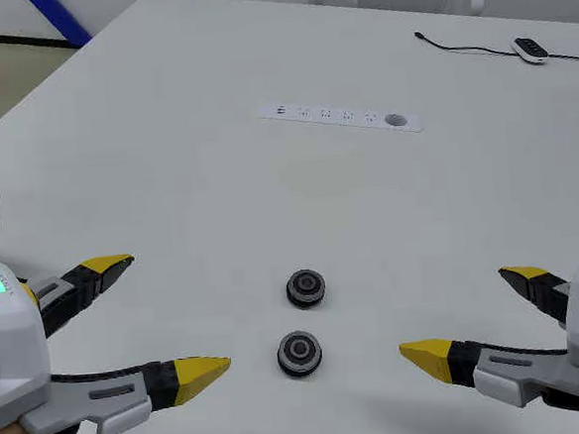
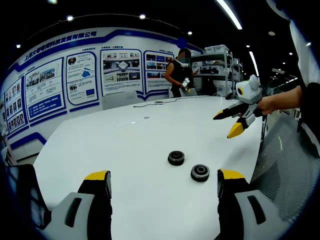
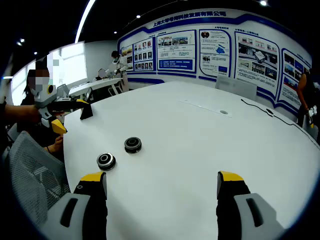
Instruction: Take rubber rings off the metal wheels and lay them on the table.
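The left claw (image 1: 172, 313) is hanging above the table (image 1: 218, 182) with its yellow-tipped jaws spread far apart, gripping nothing; the right claw (image 1: 457, 313) is facing it from the opposite side, likewise gaping wide and carrying nothing; between the two claws the two metal wheels are lying flat on the table, apart from each other and touching neither claw; the nearer wheel (image 1: 299, 352) is sitting roughly level with the lower jaw tips of both claws, somewhat closer to the left claw's tip; the farther wheel (image 1: 305, 287) is lying just beyond it; the dark rubber rings (image 1: 282, 355) are sitting around the wheels' paler hubs; in the left gripper view both wheels are showing just past the jaws, toward the right-hand one; a white power strip (image 1: 342, 117) is lying well beyond both claws.
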`<state>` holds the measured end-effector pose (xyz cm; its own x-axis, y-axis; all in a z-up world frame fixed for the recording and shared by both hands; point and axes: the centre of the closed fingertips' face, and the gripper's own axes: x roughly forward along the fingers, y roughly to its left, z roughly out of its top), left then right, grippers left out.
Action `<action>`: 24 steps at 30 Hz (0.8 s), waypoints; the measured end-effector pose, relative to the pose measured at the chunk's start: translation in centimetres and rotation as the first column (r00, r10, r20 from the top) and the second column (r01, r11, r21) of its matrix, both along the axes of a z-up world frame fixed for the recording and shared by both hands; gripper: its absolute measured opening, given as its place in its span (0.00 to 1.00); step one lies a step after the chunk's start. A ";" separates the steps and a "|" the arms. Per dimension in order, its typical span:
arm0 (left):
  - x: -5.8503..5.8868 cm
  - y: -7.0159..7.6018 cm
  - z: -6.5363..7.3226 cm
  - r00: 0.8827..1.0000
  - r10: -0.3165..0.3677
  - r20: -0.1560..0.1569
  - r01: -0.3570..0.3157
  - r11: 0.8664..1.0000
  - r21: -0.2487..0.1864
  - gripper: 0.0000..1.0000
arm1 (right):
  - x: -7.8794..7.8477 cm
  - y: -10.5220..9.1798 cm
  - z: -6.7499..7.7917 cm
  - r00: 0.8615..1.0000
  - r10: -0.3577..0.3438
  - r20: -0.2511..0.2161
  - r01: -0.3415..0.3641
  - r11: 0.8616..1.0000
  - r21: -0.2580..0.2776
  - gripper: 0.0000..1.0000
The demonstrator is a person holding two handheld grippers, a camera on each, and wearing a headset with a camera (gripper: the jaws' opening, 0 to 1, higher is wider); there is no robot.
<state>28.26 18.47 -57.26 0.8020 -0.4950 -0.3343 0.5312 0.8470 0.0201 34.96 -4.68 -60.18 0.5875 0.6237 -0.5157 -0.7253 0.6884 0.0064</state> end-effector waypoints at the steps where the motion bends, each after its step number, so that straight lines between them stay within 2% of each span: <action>1: 0.0 0.0 0.0 1.000 0.000 0.000 0.000 1.000 0.000 0.90 | 0.0 0.0 0.0 1.000 0.000 -0.002 0.000 1.000 0.000 0.92; 9: 0.0 -0.1 -0.2 1.000 -0.007 -0.002 0.007 1.000 0.019 0.88 | -0.2 0.1 0.0 1.000 0.000 -0.013 0.000 1.000 0.014 0.92; 14: 0.1 0.1 -0.7 1.000 -0.001 -0.015 0.001 1.000 0.001 0.87 | -0.4 -0.2 -0.5 1.000 -0.001 -0.025 0.001 1.000 -0.001 0.92; 20: 0.3 0.0 -1.0 0.999 -0.020 -0.025 0.020 1.000 0.013 0.86 | -0.3 0.0 -0.9 1.000 0.020 -0.021 -0.021 0.999 -0.024 0.92; 24: 0.4 -0.1 -0.9 0.999 -0.024 -0.022 0.025 1.000 0.013 0.86 | -0.3 0.1 -0.9 1.000 0.022 -0.022 -0.023 1.000 -0.021 0.92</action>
